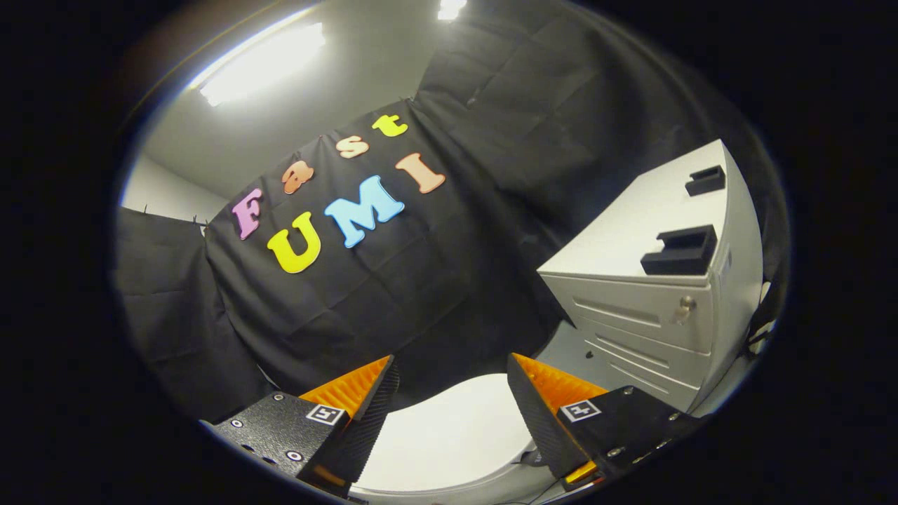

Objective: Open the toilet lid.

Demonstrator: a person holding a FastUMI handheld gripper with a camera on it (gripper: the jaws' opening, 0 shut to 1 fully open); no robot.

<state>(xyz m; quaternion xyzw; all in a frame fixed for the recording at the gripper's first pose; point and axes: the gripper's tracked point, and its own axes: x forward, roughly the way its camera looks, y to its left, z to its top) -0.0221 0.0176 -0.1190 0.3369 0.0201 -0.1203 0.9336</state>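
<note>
The white toilet lid (449,435) lies flat and closed below me, seen between and just beyond my two fingers. My gripper (452,368) hangs above it, tilted, with its fingers wide apart and nothing between them. The lid's near rim curves under the fingers; whether the fingers touch it I cannot tell.
A white drawer cabinet (652,308) stands to the right of the toilet, with two black holders (680,251) on its top. Black cloth walls the booth behind the toilet and to the left. Ceiling lights (263,63) glow overhead.
</note>
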